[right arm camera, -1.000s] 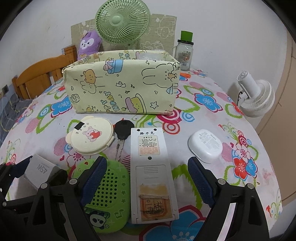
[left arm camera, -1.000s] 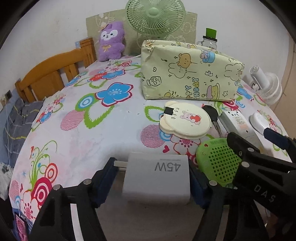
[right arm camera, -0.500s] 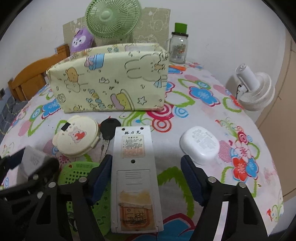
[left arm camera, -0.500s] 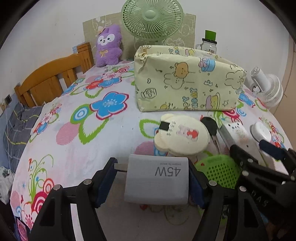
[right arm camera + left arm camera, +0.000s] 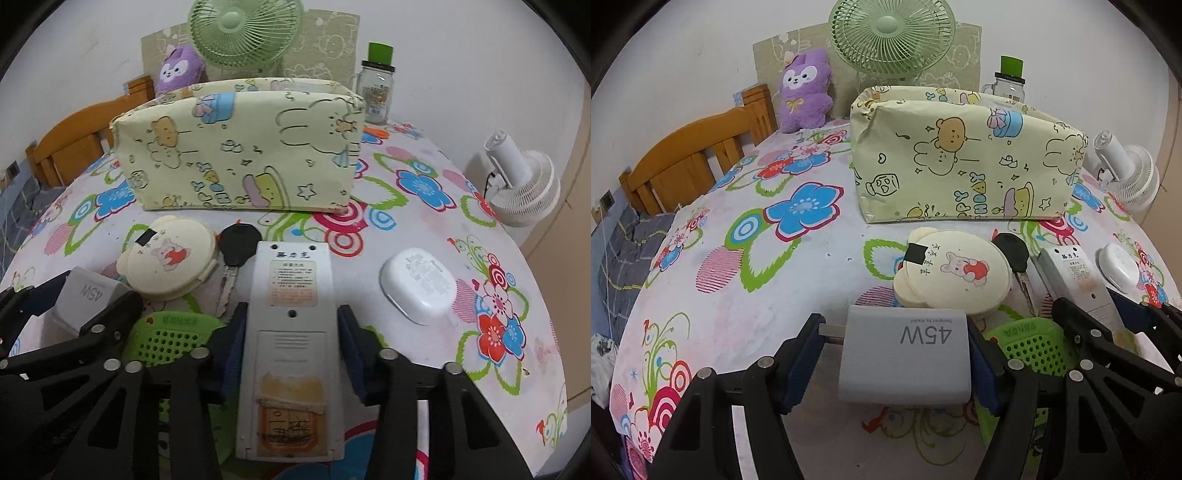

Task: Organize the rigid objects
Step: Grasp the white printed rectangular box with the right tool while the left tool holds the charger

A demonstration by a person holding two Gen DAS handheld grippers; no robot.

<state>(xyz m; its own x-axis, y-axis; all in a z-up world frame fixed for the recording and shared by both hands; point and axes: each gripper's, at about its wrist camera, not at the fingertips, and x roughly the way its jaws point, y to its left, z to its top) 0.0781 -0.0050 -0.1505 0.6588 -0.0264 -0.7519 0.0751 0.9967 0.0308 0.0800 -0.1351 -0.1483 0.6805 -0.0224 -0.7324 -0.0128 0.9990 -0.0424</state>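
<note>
Your left gripper (image 5: 894,354) squeezes the gray charger (image 5: 905,354). Your right gripper (image 5: 290,343) is closing on the white remote (image 5: 291,332), pads touching; the box (image 5: 240,147) sits at 12 o'clock.

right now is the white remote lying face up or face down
Face down. The white remote shows its back in the right wrist view: a printed label, a screw hole and a battery cover, no buttons. It lies flat on the tablecloth.

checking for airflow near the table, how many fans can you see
2. A green fan stands at the back of the table, behind the printed bag. A white fan sits off the table's right edge. Others may be hidden behind the bag.
</note>
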